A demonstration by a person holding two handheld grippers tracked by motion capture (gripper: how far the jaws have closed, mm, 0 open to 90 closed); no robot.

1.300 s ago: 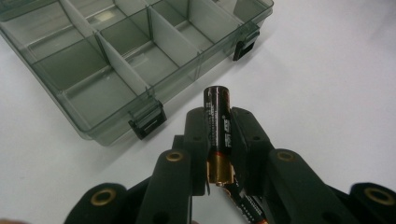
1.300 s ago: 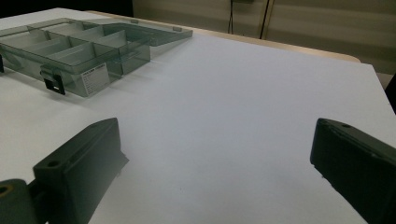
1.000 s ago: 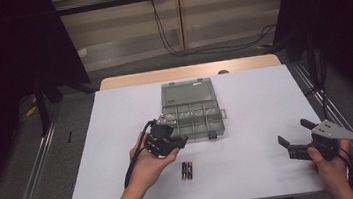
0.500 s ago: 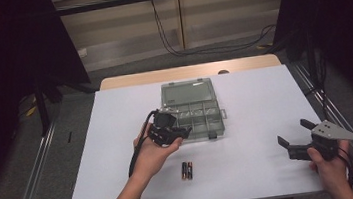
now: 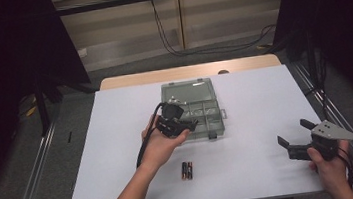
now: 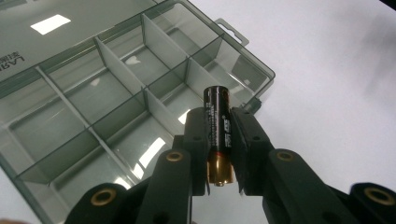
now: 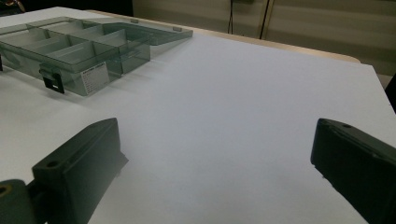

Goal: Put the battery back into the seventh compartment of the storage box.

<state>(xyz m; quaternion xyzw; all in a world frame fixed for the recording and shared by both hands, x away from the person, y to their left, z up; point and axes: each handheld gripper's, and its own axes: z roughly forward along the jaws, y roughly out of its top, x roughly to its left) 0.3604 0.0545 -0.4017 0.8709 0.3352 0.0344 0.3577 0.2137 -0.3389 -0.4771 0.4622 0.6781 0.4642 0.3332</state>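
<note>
In the high view the left gripper (image 5: 180, 124) sits in the person's left hand (image 5: 162, 144) at the near left edge of the clear compartment box (image 5: 190, 85), whose lid lies open toward the far side. From up there the thing between the jaws cannot be made out. The left gripper view settles it: the jaws are clamped on a black battery (image 6: 219, 126) with a copper-coloured end. Its long axis runs along the jaws. The black end sticks out past the fingertips (image 6: 198, 123) toward the box, and the copper end points back toward the gripper body. The battery hangs over the near compartments of the box, by the corner with the latch tab (image 6: 229, 29); whether it touches a divider cannot be told.

The high view also shows two more batteries (image 5: 187, 170) lying side by side on the white table (image 5: 255, 100), near the person and just right of the left forearm, their long axes running near to far.

The right gripper (image 5: 300, 140) rests low at the near right of the table, well apart from the box. In the right gripper view its jaws stand wide apart with bare table between them, and the box lies off to the far left.
</note>
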